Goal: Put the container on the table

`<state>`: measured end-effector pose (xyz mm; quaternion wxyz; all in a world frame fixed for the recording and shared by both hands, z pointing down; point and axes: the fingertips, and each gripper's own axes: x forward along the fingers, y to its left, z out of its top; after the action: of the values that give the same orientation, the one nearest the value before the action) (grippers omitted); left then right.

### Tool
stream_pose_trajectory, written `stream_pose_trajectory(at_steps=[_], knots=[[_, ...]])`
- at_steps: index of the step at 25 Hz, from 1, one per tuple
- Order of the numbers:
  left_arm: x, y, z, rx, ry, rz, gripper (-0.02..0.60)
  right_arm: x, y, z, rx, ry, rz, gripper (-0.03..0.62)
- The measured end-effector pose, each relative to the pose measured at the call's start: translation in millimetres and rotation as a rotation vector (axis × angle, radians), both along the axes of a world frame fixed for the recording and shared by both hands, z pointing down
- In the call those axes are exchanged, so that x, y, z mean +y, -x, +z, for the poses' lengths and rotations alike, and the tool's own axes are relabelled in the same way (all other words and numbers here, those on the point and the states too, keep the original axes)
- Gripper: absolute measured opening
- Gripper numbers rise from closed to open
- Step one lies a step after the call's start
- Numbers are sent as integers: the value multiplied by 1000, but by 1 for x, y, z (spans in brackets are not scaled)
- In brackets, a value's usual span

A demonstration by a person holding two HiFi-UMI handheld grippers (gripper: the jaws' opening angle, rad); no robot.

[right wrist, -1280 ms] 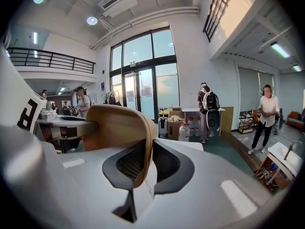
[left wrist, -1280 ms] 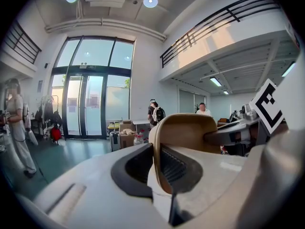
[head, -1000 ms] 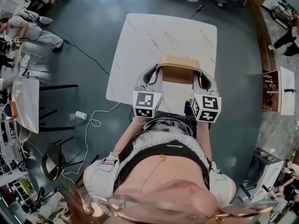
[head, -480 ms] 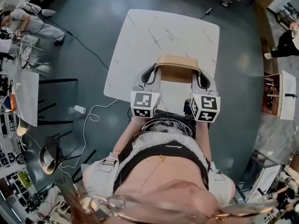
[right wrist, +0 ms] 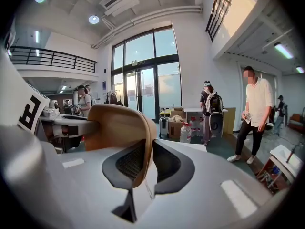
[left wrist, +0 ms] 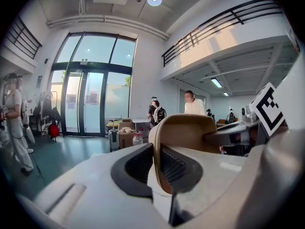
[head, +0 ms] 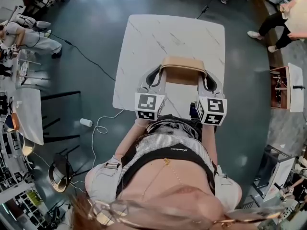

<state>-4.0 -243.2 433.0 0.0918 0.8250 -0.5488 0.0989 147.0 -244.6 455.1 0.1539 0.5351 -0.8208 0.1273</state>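
A tan open container [head: 183,71] hangs between my two grippers over the near part of the white marble table [head: 158,37]. My left gripper [head: 156,76] is shut on the container's left wall, which sits between the black pads [left wrist: 138,163] in the left gripper view, where the container [left wrist: 188,128] rises beyond. My right gripper [head: 209,82] is shut on the right wall. In the right gripper view that gripper [right wrist: 145,163] pinches the rim of the container [right wrist: 116,123]. I cannot tell whether the container's base touches the tabletop.
A white cup [head: 86,122] and a loose cable [head: 103,126] lie on the floor left of the table. Another table [head: 29,114] and a chair [head: 60,171] stand at the left, a shelf [head: 288,87] at the right. A person [right wrist: 257,118] stands nearby.
The head view has shifted a little. Both grippers and the container hold about the same place over the table's near edge.
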Motion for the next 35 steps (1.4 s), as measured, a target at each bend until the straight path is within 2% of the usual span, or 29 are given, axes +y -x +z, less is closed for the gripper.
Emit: stream_pose_trajectory(at_steps=[10,21,35], knots=[[-6,33,-2,6,-6,35,29,-2,32,-4,21,-3,23,66],[-9,37,-7,3,-21,40,29,-3,36,-9,29,-16,27,69],[-10,34,-3,12,-1,37,29,-6,34,-4,26,-4,27,67]])
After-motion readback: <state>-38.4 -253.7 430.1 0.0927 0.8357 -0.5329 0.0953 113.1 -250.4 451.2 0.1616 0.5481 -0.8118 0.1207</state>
